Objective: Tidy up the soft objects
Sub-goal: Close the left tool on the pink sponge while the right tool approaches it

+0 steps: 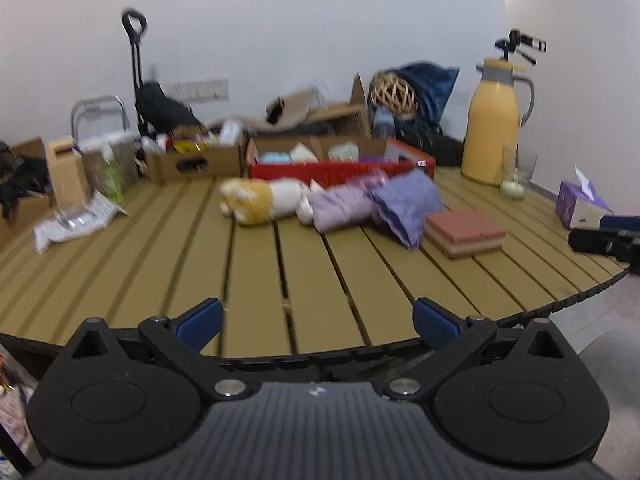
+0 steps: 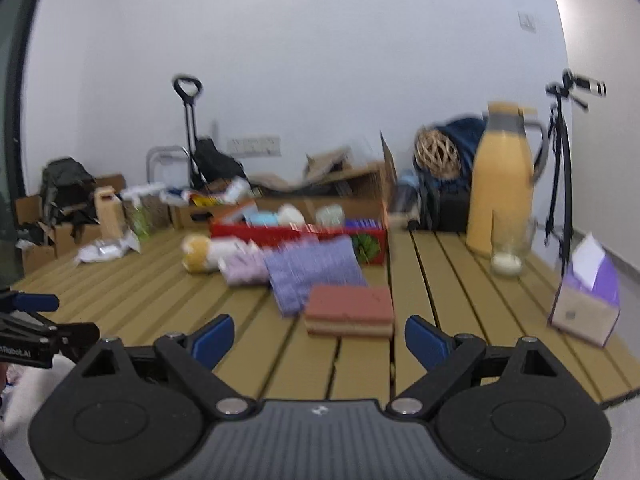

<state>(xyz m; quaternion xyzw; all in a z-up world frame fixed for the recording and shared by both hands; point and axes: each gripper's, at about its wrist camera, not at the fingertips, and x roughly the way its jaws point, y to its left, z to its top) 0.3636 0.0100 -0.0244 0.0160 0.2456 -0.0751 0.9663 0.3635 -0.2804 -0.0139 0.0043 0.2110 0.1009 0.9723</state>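
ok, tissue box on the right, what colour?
Purple and white tissue box, with a white tissue sticking out the top. Clearest in the right wrist view.

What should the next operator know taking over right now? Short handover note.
Left gripper: open, empty, at the near table edge.
Right gripper: open, empty, just short of the layered pink sponge block.
Soft items lie loose mid-table: plush toy, lilac bundle, purple cloth and the sponge block.
Red box behind them already holds some items.
Done: nothing gripped yet.
Left: sort all four; which container is meant, I cannot tell.
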